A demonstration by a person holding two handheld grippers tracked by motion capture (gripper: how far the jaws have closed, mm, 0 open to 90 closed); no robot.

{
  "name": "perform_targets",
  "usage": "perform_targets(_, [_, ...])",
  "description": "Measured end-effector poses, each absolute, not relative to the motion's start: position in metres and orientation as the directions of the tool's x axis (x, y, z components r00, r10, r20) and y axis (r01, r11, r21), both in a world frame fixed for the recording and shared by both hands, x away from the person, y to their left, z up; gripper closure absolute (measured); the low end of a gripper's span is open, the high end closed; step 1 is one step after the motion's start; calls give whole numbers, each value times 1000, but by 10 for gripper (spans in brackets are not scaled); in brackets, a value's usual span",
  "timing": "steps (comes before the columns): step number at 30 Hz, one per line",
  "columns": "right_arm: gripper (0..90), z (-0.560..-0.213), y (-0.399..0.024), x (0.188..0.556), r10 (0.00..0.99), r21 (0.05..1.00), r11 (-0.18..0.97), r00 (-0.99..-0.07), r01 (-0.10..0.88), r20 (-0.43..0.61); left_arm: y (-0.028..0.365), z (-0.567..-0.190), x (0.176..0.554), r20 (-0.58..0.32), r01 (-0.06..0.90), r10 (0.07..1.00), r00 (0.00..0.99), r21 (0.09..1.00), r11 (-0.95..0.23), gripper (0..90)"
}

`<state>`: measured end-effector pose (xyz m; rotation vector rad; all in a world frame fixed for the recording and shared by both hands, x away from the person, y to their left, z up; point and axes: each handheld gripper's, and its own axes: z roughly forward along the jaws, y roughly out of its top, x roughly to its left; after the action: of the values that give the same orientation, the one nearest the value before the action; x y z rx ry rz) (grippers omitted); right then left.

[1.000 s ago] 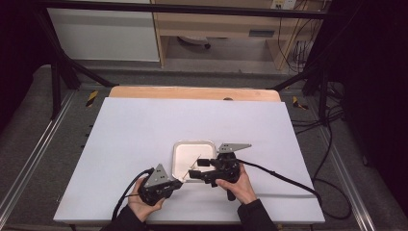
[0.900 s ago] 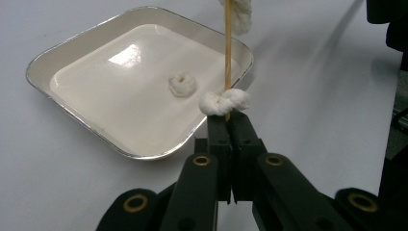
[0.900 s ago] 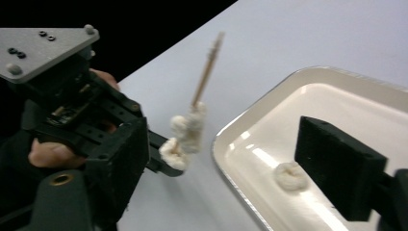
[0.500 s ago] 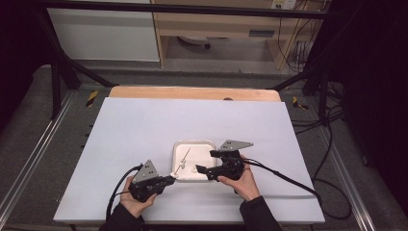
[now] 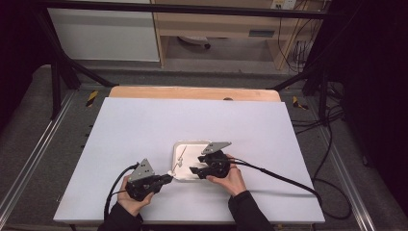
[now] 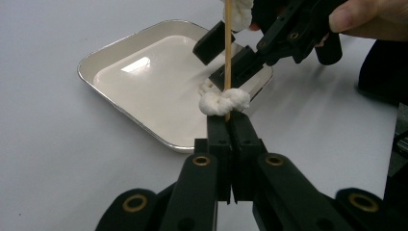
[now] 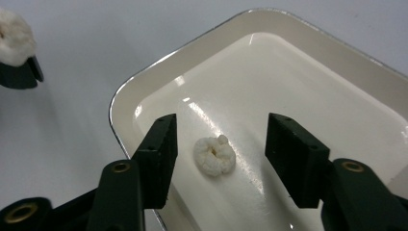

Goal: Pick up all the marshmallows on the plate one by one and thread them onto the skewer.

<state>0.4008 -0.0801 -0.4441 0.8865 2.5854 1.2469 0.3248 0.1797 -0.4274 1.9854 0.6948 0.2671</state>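
My left gripper (image 6: 230, 126) is shut on the lower end of a thin wooden skewer (image 6: 227, 48), which stands upright with a white puffy piece (image 6: 224, 101) threaded just above the jaws. It hovers at the near left corner of the cream tray (image 5: 179, 144). My right gripper (image 7: 221, 156) points down into the tray (image 7: 120, 106), its jaws either side of a loose white puffy piece (image 7: 214, 156) on the tray floor. Those jaws have just been closing, but the pads stay clear of the piece. In the high view the left gripper (image 5: 166, 179) and right gripper (image 5: 193, 170) sit close together.
The tray (image 6: 96, 62) lies on a white tabletop (image 5: 144, 125) with wide bare surface around it. A black cable (image 5: 284, 180) trails right from the right gripper. A wooden strip (image 5: 192, 92) edges the table's far side.
The left gripper has shifted a little left with the skewer. The right gripper has dipped into the tray and its jaws have narrowed around the loose piece.
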Motion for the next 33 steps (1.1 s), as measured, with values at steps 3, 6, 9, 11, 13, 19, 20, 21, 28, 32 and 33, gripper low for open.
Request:
perform_targets(3, [516, -450, -78, 401, 554, 741, 506, -825, 441, 113, 180, -427, 324, -97, 373, 589, 802, 852, -367, 884])
perform_targets(6, [567, -452, -78, 400, 545, 742, 522, -833, 421, 90, 180, -427, 323, -96, 372, 588, 803, 852, -369, 884])
perform_targets(9, [621, -452, -78, 400, 537, 743, 534, -841, 403, 71, 180, -427, 324, -98, 372, 588, 803, 853, -366, 884])
perform_targets(11, [663, -452, -78, 399, 538, 746, 537, -841, 394, 57, 180, -427, 324, -99, 373, 588, 802, 853, -364, 884])
perform_targets(13, [678, -452, -78, 399, 535, 747, 542, -843, 385, 46, 180, -427, 324, -98, 372, 588, 803, 853, -366, 884])
perform_targets(19, [705, -449, -79, 398, 545, 751, 521, -835, 407, 75, 180, -427, 323, -98, 369, 585, 805, 855, -365, 884])
perform_targets(20, [706, -446, -80, 397, 544, 756, 513, -835, 408, 82, 180, -427, 323, -98, 368, 584, 806, 855, -364, 884])
perform_targets(21, [706, -443, -82, 397, 542, 758, 505, -835, 412, 93, 180, -427, 323, -97, 367, 584, 806, 856, -364, 885])
perform_targets(28, [708, -417, -97, 392, 532, 801, 424, -832, 423, 158, 179, -426, 322, -96, 362, 575, 812, 857, -368, 884])
perform_targets(32, [708, -400, -109, 389, 518, 829, 346, -826, 439, 221, 177, -426, 321, -92, 354, 568, 818, 858, -371, 884])
perform_targets(33, [708, -396, -112, 388, 513, 838, 323, -825, 440, 236, 177, -426, 321, -92, 353, 565, 820, 858, -372, 885])
